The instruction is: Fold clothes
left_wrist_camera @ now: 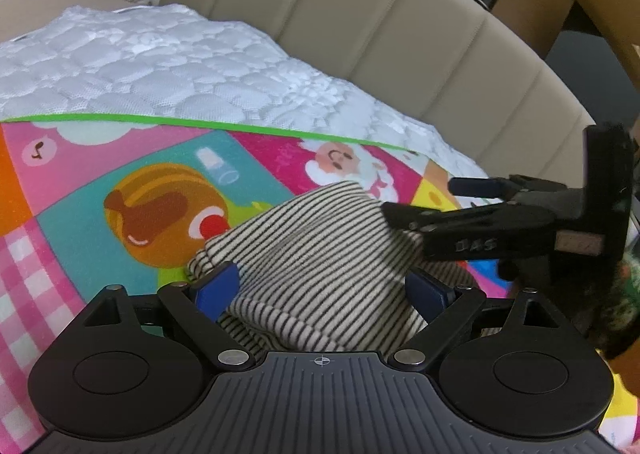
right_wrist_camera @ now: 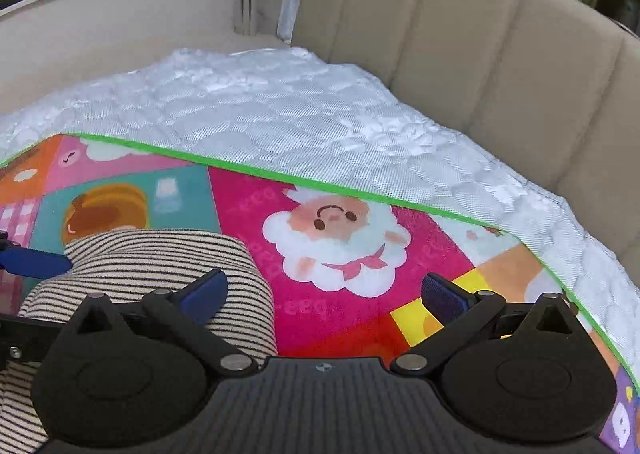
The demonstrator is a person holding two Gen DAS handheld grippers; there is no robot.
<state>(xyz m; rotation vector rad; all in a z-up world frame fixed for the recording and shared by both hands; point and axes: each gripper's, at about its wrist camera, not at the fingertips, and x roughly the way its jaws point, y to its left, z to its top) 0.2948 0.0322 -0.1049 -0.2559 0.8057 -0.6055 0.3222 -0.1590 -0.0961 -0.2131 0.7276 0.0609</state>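
Left claw spread astride folded black-and-cream striped knit garment on colourful cartoon play mat, right claw released beside garment; press fold flat, edges aligned.

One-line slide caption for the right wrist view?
Open right gripper beside folded striped garment on cartoon play mat.
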